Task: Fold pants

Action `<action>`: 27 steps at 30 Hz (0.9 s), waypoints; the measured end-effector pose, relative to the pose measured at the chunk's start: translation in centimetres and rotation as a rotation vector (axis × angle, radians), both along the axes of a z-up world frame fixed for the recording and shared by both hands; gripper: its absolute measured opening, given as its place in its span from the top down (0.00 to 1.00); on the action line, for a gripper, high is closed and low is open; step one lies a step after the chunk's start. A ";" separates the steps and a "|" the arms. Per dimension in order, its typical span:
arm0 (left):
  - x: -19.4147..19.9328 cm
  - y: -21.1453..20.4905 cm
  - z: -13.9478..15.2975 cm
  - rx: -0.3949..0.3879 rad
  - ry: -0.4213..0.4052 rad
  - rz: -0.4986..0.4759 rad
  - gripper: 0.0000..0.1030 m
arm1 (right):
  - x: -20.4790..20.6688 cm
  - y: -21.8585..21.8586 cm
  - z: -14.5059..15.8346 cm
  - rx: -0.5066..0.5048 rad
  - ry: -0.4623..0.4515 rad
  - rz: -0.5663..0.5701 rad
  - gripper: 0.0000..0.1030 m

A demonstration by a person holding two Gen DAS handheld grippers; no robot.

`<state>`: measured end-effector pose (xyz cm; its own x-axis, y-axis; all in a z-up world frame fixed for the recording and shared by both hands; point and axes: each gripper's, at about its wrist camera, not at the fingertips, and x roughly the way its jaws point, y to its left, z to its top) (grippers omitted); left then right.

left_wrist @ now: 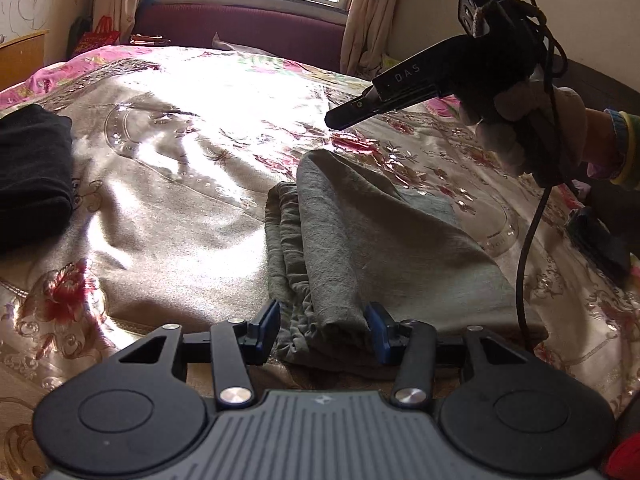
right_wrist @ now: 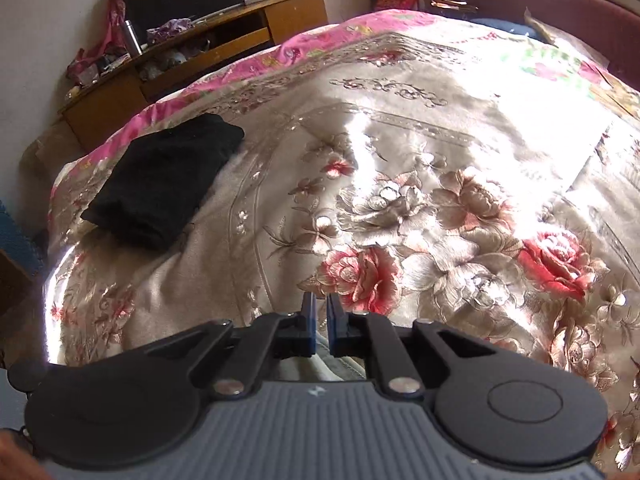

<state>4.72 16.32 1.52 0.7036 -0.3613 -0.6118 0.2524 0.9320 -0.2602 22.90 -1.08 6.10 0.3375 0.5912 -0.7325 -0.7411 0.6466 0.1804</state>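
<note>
The bedspread (right_wrist: 420,152) is glossy satin that throws back the window light, while the grey pants (left_wrist: 360,240) are matt, crinkled cloth. The folded black garment (right_wrist: 164,184) looks soft and dull, the cabinet (right_wrist: 224,40) plain wood.

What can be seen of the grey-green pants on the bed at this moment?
The grey-green pants lie folded into a long, layered bundle on the floral bedspread. The cloth looks soft, woven and matte, with a gathered, puckered band along the left edge. The near end sits between the blue pads of the left hand-held gripper, whose jaws stand apart around it; whether the pads press the cloth is unclear. The far end angles away toward the right hand-held gripper, which is above it and not touching it.
</note>
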 end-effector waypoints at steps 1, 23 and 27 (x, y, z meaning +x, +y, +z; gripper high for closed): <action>-0.2 0.0 0.3 0.005 -0.008 0.005 0.42 | -0.6 0.5 -0.2 0.001 0.008 0.040 0.91; -0.4 -1.3 4.2 0.164 -0.099 0.030 0.41 | -3.8 -5.4 -2.2 0.067 -0.017 -0.270 0.79; 0.7 -2.5 5.0 0.198 -0.170 0.051 0.36 | -5.0 -5.9 -4.8 0.061 0.032 -0.271 0.80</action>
